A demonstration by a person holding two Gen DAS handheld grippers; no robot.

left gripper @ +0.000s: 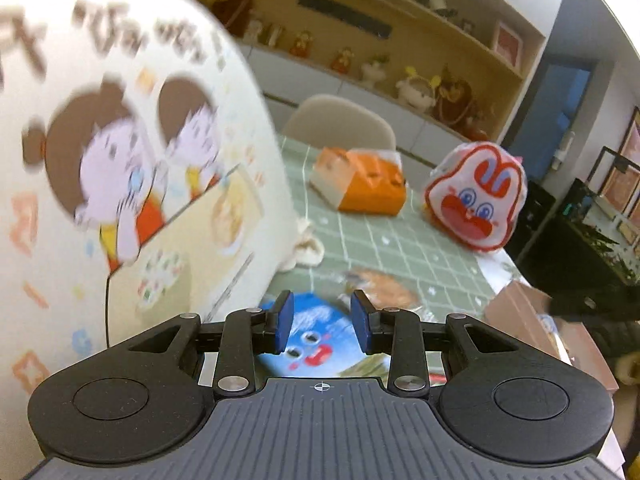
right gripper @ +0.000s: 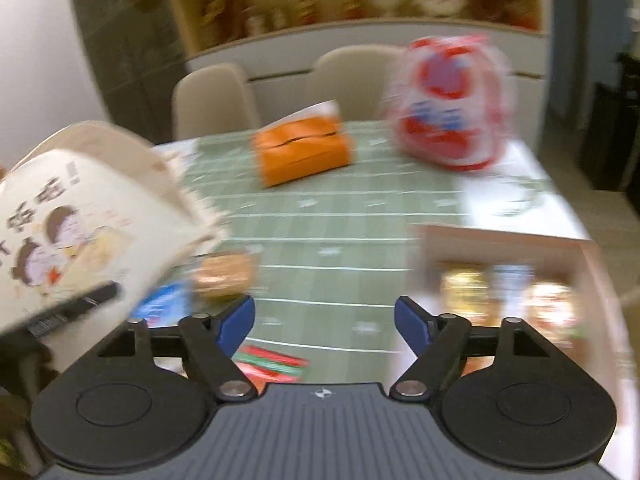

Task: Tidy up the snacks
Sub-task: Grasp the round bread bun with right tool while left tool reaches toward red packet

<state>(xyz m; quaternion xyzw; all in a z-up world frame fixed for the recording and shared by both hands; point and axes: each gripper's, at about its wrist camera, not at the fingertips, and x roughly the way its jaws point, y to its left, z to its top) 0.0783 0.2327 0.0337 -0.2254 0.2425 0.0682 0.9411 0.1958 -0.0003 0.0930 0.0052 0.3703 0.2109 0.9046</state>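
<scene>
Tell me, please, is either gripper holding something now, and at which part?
Nothing is held. The left gripper is open above a blue snack packet, not closed on it. The right gripper is wide open over the table.

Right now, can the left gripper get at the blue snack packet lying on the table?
Probably yes. The left gripper is open, its blue pads either side of the blue snack packet just below, with nothing between them. The cartoon bag stands close on the left but seems clear.

left gripper [left gripper: 322, 326]: fingers parted, narrow gap, empty | right gripper [right gripper: 324, 322]: fingers spread wide, empty
</scene>
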